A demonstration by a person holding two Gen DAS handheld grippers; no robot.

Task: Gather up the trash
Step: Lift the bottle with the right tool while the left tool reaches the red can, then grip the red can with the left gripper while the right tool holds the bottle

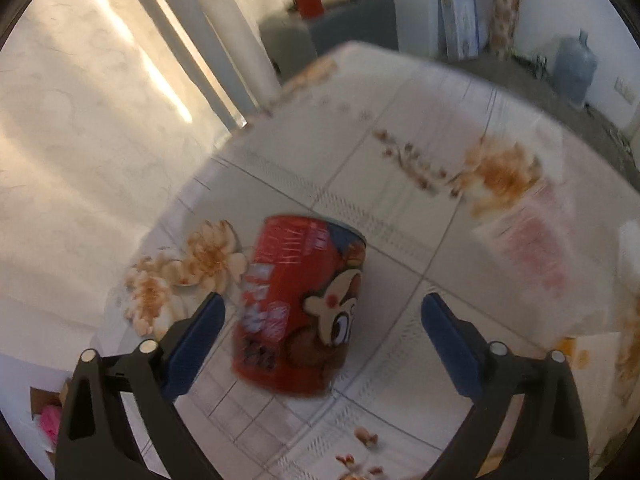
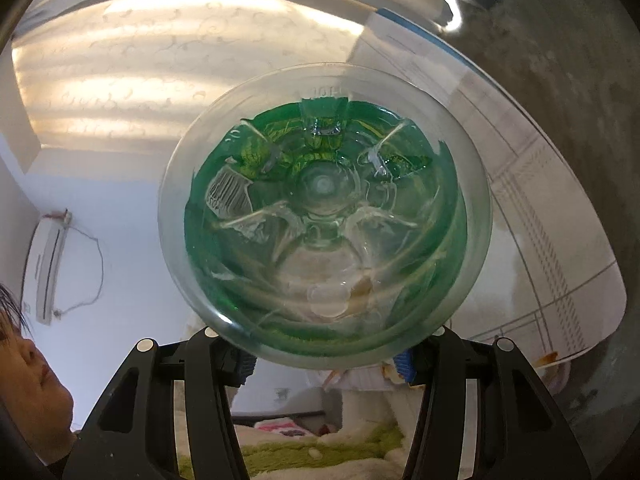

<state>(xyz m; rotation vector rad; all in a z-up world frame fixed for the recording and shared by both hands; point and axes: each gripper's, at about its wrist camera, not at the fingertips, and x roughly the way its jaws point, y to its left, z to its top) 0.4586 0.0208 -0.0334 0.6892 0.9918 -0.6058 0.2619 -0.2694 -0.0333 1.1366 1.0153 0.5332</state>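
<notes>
A red snack can [image 1: 300, 304] with a cartoon squirrel on it stands on the flowered tablecloth [image 1: 400, 184]. My left gripper [image 1: 320, 328] points down at it, open, with its blue pads [image 1: 196, 344] on either side of the can and apart from it. In the right wrist view a clear plastic bottle with a green label [image 2: 324, 216] fills the middle, its base towards the camera. My right gripper [image 2: 326, 364] is shut on that bottle, the blue pads pressing its sides down low.
A pale plastic wrapper with pink print [image 1: 536, 248] lies on the table to the right, and nut shells [image 1: 366, 438] are scattered near the front. A curtain [image 1: 80, 160] hangs to the left. A person's face [image 2: 28, 392] is at the lower left of the right wrist view.
</notes>
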